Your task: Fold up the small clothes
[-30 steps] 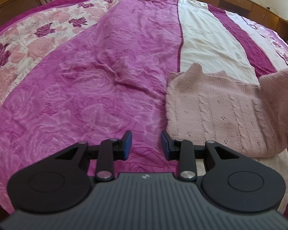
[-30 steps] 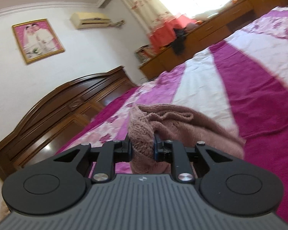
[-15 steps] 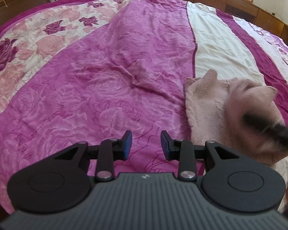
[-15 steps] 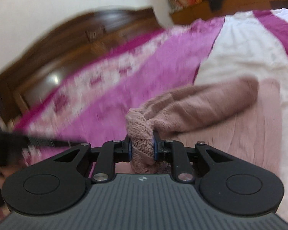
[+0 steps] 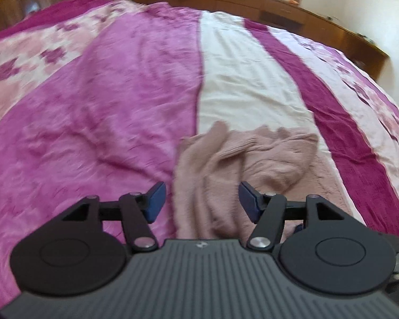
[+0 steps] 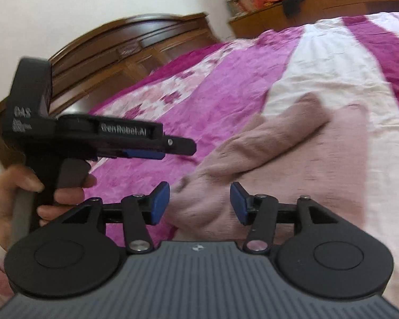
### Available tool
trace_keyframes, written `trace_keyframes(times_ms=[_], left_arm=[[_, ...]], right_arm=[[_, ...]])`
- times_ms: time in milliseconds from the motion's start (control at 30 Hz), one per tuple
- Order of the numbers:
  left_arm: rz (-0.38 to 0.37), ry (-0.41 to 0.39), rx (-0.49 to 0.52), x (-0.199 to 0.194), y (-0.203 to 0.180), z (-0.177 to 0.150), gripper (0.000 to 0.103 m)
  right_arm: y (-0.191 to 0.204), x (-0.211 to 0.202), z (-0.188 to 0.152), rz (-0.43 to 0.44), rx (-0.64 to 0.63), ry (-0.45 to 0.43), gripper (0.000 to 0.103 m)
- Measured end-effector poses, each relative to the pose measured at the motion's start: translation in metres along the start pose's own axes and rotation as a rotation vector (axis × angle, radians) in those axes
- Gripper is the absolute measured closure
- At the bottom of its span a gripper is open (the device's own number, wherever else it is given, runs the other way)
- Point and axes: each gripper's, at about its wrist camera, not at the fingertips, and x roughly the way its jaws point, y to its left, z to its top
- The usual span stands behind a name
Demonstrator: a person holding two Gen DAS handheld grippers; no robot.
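**Both grippers free above a half-folded pink knit**

The pink knitted sweater (image 5: 242, 164) lies on the bed (image 5: 119, 111), across the seam between the magenta panel and the cream stripe, its sleeve (image 6: 279, 133) thrown diagonally over the body. The left gripper (image 5: 202, 202) hovers over the near left edge of the knit with its blue pads wide apart, holding nothing. The right gripper (image 6: 200, 203) is likewise spread and empty above the bunched near fold. In the right wrist view, a hand (image 6: 16, 194) grips the handle of the left tool.

The next fold probably calls for each gripper to pinch one near corner, taking only the top layer, then lift evenly and lay the edge toward the far hem so the loose sleeve stays tucked. Motion blur hides finer creases.

No container is visible; nothing is stowed.
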Motion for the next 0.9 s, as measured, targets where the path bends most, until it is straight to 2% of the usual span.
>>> trace_keyframes(times_ms=[167, 300, 433, 600, 667, 733, 800, 900], left_arm=[[-0.039, 0.027, 0.088, 0.021, -0.025, 0.002, 0.04], [0.007, 0.038, 0.203, 0.045, -0.045, 0.004, 0.036], [0.02, 0.052, 0.245, 0.065, -0.05, 0.01, 0.036], [0.061, 0.049, 0.193, 0.079, -0.038, 0.018, 0.034], [0.05, 0.053, 0.15, 0.082, -0.03, 0.017, 0.034], [0.009, 0.062, 0.093, 0.084, -0.021, 0.016, 0.036], [-0.071, 0.078, 0.016, 0.086, -0.011, 0.013, 0.037], [-0.147, 0.088, -0.063, 0.087, -0.001, 0.011, 0.037]], right_arm=[[-0.027, -0.03, 0.005, -0.092, 0.082, -0.077, 0.043], [-0.05, -0.047, 0.008, -0.14, 0.133, -0.131, 0.043], [-0.071, -0.055, 0.004, -0.168, 0.182, -0.143, 0.043], [-0.084, -0.053, -0.003, -0.173, 0.213, -0.134, 0.042], [-0.088, -0.048, -0.004, -0.173, 0.221, -0.129, 0.042], [-0.089, -0.044, -0.004, -0.175, 0.228, -0.126, 0.042], [-0.091, -0.041, -0.005, -0.175, 0.239, -0.12, 0.042], [-0.093, -0.036, -0.007, -0.179, 0.246, -0.115, 0.042]])
